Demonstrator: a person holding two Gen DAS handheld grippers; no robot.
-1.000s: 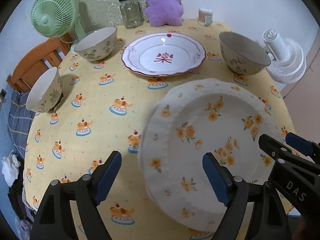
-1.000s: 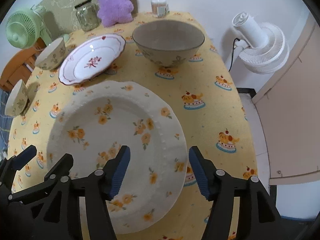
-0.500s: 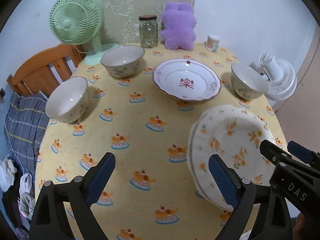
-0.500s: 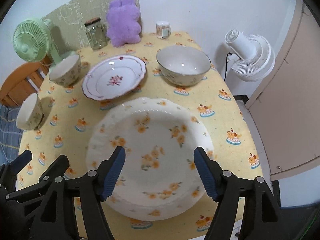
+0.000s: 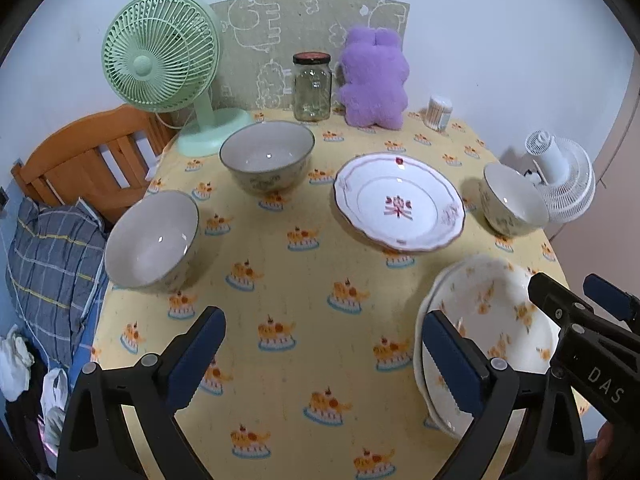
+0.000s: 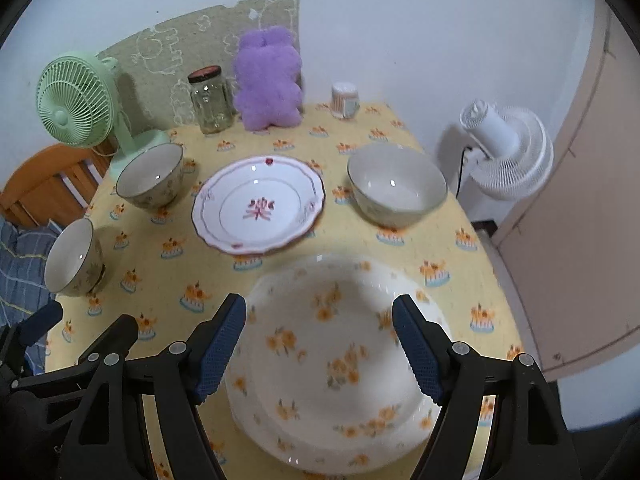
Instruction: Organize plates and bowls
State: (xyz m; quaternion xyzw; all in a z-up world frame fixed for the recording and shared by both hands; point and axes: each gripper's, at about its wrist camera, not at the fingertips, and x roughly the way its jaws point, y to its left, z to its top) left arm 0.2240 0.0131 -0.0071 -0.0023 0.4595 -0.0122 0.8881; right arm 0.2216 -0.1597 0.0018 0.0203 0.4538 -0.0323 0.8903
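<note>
White plates with orange flowers lie stacked at the near right of the table, also seen in the left wrist view. My right gripper hovers above them with its jaws opening and nothing pressed between the pads. My left gripper hangs over bare tablecloth left of the stack, jaws opening and empty. A white plate with a red pattern sits mid-table. Three floral bowls stand apart: one at the left, one behind it, one at the right.
Along the back wall stand a green fan, a glass jar, a purple plush toy and a small cup of sticks. A white fan stands off the table's right edge. A wooden chair is at the left.
Both grippers have drawn back and risen from the flowered plates, and their jaws have widened. The plates stay on the table, and more of the table now shows.
</note>
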